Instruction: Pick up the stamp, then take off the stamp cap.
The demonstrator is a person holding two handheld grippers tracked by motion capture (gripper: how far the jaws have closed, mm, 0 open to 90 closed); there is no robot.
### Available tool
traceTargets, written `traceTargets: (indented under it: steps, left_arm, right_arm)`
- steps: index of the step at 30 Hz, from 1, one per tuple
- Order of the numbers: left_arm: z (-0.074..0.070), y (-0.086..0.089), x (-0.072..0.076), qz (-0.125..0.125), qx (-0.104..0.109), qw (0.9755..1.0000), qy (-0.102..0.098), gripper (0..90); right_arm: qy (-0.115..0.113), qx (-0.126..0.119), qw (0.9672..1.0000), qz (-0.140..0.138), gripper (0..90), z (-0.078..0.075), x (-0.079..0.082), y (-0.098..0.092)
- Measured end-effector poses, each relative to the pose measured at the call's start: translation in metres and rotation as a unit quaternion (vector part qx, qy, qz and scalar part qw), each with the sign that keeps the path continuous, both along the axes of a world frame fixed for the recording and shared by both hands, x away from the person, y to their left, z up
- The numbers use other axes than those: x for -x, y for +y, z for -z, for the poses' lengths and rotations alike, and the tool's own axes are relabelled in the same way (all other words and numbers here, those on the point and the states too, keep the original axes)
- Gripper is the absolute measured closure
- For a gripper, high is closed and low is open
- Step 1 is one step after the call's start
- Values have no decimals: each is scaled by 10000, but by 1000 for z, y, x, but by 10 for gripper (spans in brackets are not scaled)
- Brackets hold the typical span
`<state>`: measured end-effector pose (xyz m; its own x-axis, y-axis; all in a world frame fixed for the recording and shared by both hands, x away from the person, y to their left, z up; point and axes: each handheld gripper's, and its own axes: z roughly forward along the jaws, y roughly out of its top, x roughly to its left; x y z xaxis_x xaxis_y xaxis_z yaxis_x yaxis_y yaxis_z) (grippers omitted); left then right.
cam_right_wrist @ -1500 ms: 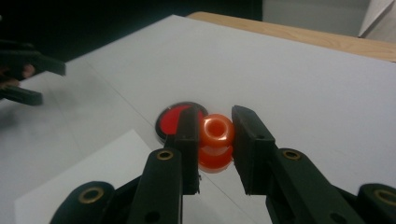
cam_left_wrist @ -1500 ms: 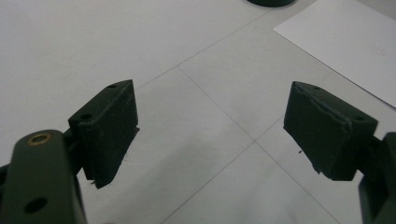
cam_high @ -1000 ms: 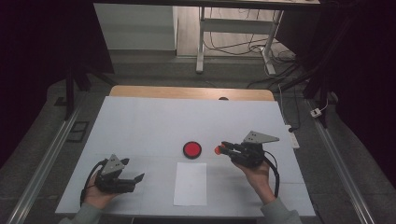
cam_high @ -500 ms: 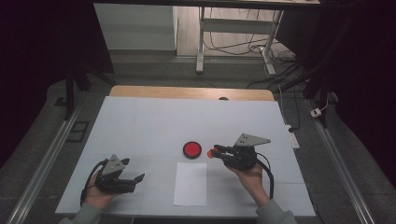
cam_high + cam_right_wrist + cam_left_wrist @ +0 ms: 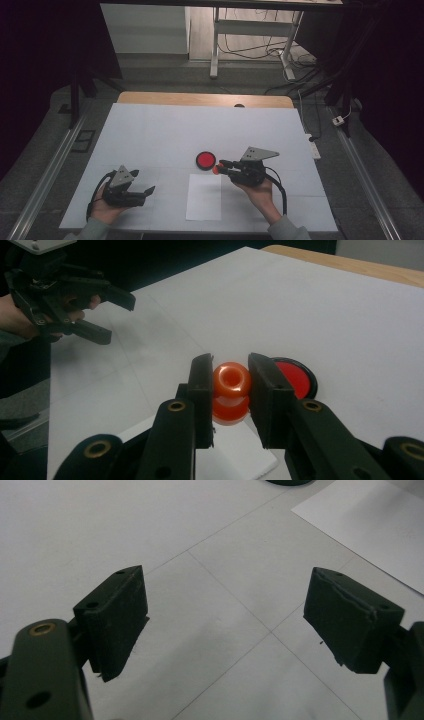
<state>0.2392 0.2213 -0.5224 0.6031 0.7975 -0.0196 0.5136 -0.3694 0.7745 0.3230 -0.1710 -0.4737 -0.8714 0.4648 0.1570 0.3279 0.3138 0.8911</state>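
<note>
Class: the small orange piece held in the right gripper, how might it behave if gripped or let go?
The orange piece looks glossy and rounded, so it may slip between the right gripper's flat pads. Its waisted, spool-like shape suggests it could roll if released on its side. It seems small and probably light.

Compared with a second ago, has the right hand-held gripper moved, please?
Yes. The right hand-held gripper, shut on the orange piece, has shifted left, closer to the red disc.

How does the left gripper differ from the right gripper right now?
The left gripper has its jaws wide apart with nothing between them; the right gripper is shut on a small glossy orange spool-shaped piece. The left gripper sits low near the table's front left, while the right gripper is beside the round red disc with a black rim. Both are black, two-jawed and hand-held.
</note>
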Motion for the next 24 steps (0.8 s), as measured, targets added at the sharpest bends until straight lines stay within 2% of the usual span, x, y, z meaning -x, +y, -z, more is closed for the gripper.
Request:
traceTargets:
  steps: [9,24]
  left_arm:
    - [0,0,0,2,13,10000,3,179]
    - [-1,0,0,-9,34,10000,-12,178]
  right_arm:
    - [5,1,10000,-93,715,3,3,7]
    - [-18,-106,9999,-92,716,0,3,6]
